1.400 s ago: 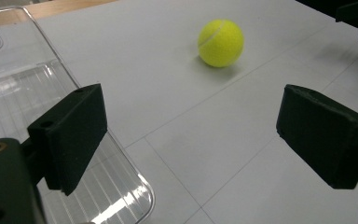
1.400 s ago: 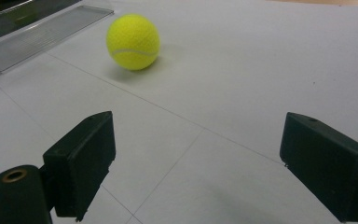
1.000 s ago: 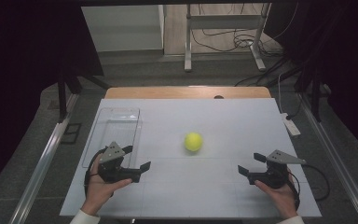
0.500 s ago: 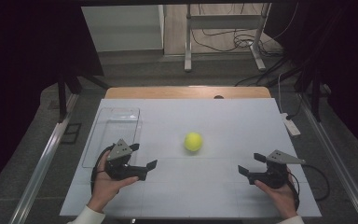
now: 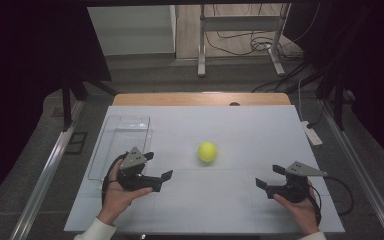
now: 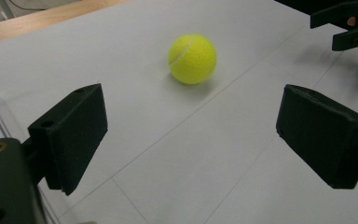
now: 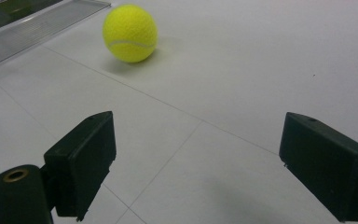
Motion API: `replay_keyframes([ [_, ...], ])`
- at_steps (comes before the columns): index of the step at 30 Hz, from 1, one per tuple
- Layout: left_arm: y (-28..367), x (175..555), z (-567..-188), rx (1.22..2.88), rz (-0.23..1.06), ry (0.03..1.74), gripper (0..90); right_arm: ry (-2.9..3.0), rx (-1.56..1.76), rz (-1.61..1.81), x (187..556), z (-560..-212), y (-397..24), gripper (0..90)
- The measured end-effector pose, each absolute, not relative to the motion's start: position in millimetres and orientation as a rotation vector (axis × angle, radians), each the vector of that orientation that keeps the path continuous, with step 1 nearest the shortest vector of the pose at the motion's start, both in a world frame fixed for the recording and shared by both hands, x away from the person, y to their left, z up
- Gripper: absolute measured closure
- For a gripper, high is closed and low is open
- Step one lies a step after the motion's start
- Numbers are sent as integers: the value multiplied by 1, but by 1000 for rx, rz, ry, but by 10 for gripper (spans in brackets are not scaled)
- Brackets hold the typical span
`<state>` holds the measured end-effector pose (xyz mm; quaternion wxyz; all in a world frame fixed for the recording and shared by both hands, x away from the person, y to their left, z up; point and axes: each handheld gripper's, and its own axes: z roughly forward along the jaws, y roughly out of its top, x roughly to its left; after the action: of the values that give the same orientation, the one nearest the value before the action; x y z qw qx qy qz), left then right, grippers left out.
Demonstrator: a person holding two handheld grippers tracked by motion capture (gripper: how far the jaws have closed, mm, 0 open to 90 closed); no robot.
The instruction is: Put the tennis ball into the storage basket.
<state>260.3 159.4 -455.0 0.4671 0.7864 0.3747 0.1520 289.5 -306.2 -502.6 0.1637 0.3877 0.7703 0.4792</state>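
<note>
- While the ball [image 5: 207, 151] sits alone mid-tabletop [image 5: 240, 200], nothing has been picked up yet.
- My left claw [image 5: 157, 168] is spread with nothing between its jaws, near-left of the ball and pointed at it, well apart.
- My right claw [image 5: 269, 176] is spread too, empty, near-right of the ball.
- A clear tray [image 5: 111, 150] lies at the left with nothing in it; I'd judge reaching, gripping and carrying the ball are all left to do.
</note>
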Motion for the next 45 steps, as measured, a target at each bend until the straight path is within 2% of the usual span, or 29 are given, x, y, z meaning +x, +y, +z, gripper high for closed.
replay_keyframes([
  [45, 123, 283, -449, 1994, 325, 855, 93, 2194, 1117, 1362, 287, -504, -311, 111],
])
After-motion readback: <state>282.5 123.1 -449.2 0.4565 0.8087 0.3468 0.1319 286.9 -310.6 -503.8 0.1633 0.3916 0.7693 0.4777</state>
